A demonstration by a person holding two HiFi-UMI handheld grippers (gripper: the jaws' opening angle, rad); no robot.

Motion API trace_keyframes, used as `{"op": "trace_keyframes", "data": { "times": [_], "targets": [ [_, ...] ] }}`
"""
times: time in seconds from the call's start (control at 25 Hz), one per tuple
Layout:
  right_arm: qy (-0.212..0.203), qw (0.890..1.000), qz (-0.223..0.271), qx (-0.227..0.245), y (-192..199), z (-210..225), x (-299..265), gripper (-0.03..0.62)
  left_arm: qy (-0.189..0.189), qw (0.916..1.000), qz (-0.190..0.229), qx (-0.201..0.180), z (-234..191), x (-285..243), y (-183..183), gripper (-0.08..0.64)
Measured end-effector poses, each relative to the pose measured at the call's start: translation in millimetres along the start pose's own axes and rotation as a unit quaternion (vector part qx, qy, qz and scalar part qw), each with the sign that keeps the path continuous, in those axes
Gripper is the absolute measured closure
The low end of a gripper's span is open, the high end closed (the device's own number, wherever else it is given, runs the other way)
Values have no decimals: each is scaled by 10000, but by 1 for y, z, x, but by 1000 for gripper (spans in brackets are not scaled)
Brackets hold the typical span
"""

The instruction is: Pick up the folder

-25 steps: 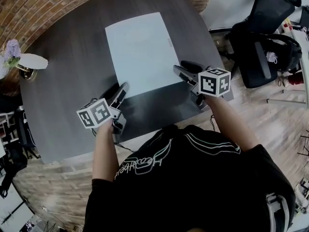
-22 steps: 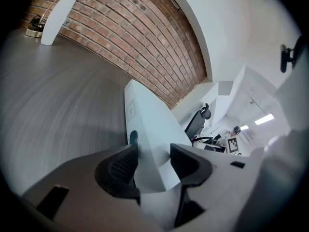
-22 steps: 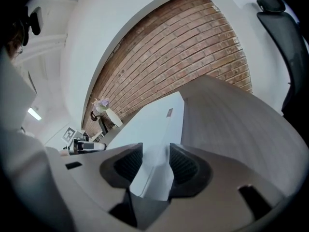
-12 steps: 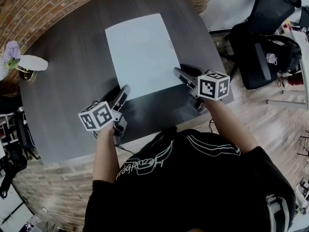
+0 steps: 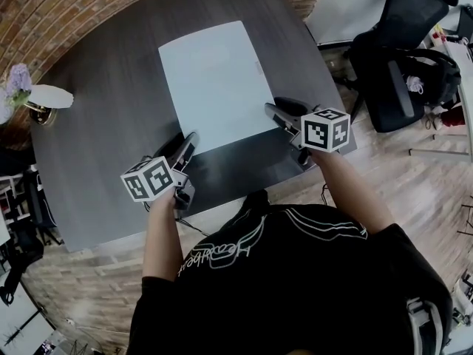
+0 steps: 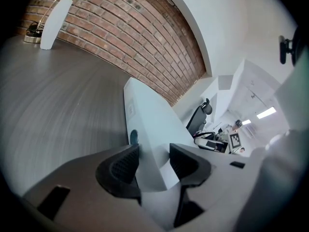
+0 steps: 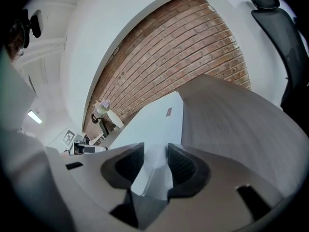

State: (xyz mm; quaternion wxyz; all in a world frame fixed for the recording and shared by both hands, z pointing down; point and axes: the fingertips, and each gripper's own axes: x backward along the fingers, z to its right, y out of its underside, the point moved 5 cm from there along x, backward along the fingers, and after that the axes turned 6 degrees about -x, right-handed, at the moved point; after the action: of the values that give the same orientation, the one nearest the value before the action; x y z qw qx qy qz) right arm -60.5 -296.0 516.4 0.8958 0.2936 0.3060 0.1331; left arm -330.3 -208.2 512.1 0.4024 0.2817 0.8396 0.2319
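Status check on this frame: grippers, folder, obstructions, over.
Left gripper clamped on folder, near-left corner. Right gripper just closed, fingers on near-right corner. Folder lying on table. Nothing in the way.

Dark grey wood-grain surface [image 5: 111, 124]. On it at my far left: white vase [image 5: 50, 94] with purple flowers [image 5: 16, 80], small brass-coloured item [image 5: 38, 112] just beside the vase. Red brick wall [image 5: 44, 13] behind. To my right, off the surface: black office chair [image 5: 399, 65] on pale plank floor [image 5: 414, 176]

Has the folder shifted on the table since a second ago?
No. The folder sits at the same spot on the dark table, no nearer the white vase at the table's left edge than before.
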Motion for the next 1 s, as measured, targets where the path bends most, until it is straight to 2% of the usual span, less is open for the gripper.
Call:
{"op": "trace_keyframes", "data": {
  "times": [0.6,1.0],
  "targets": [
    [37,10000,70,0,31,-6,32,463,-56,9999,61,-143,21,14,31,364],
    [105,9997,218,-27,67,-15,66,465,-96,9998,30,-155,43,34,69,364]
  ]
}}
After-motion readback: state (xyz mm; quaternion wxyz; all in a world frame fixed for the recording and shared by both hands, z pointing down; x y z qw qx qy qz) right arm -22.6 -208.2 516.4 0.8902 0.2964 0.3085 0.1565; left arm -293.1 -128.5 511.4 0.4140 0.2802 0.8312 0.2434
